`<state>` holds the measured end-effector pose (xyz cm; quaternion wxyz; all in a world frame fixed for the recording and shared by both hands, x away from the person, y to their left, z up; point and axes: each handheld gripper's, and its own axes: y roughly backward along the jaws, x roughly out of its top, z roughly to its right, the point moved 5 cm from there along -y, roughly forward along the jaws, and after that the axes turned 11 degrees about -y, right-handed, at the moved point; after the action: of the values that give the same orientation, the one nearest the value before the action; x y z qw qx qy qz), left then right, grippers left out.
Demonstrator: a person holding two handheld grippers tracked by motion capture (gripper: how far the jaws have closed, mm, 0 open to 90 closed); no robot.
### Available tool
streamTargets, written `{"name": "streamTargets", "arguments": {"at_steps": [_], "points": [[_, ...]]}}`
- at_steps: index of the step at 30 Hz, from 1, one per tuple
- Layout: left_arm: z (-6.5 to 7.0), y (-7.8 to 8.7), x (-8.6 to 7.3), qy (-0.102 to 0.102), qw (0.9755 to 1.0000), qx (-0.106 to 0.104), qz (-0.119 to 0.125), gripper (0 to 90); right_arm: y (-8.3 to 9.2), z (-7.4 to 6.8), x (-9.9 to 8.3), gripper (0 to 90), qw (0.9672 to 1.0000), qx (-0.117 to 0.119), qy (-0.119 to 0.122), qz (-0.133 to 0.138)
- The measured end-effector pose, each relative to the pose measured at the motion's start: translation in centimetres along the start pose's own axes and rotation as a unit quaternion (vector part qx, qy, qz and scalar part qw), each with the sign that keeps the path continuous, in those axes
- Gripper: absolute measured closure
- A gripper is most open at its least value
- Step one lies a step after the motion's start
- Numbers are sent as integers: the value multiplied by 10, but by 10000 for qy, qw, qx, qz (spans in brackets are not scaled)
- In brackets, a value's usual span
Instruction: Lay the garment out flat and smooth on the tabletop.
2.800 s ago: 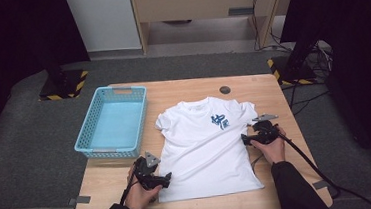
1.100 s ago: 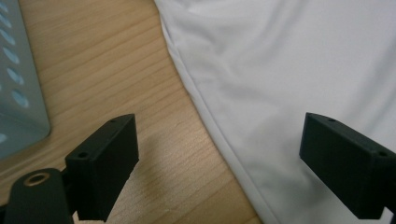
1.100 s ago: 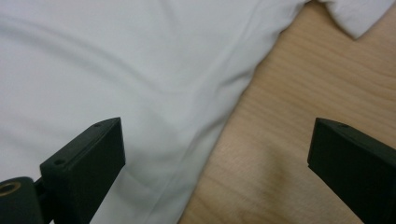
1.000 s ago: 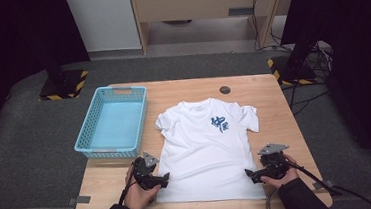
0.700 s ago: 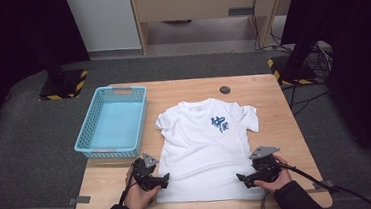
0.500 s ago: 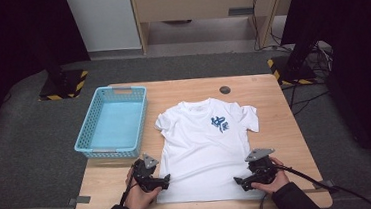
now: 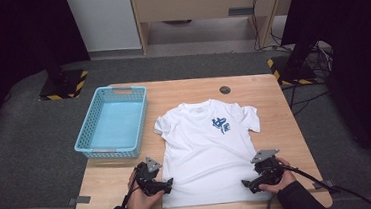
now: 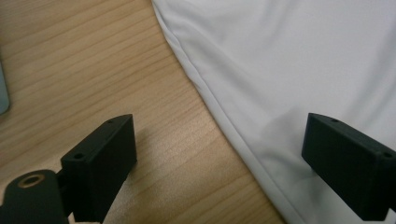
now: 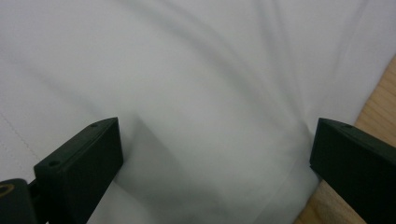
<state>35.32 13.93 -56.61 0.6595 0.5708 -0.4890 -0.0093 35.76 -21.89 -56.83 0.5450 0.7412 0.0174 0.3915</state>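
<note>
A white T-shirt [image 7: 210,152] with a blue chest print lies flat, face up, on the wooden table [image 7: 274,107], hem toward me. My left gripper [image 7: 167,186] is open at the shirt's lower left corner. In the left gripper view, the shirt's side seam [image 8: 219,112] runs between the jaws, one jaw over bare wood, the other over cloth. My right gripper [image 7: 246,185] is open at the lower right corner. Its own view has white cloth [image 9: 210,93] between the wide-apart jaws and the wood edge [image 9: 378,93] beside the right jaw.
A light blue plastic basket [image 7: 112,121] stands empty on the table's left side, close to the shirt's left sleeve. A small dark round disc [image 7: 225,90] sits near the far edge. Dark floor mats surround the table.
My right gripper has come down from the shirt's right sleeve to its lower right corner and edged left onto the hem. The left gripper has stayed at the lower left corner.
</note>
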Motion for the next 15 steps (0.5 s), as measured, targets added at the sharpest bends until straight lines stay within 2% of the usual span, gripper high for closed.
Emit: {"name": "streamTargets", "arguments": {"at_steps": [2, 7, 11, 15], "points": [[-3, -1, 3, -10, 9999, 70, 80, 102, 3, 0, -1, 36, 10000, -8, -25, -38], [-16, -3, 15, 92, 9986, 213, 468, 106, 8, 0, 11, 40, 9989, 105, -203, 411], [-18, -1, 19, 262, 9967, 73, 764, 126, 8, 2, 23, 45, 9968, 21, -277, 743], [-22, -4, 23, 307, 9959, 124, 839, 134, 0, 8, 40, 46, 9945, 8, -477, 931]]}}
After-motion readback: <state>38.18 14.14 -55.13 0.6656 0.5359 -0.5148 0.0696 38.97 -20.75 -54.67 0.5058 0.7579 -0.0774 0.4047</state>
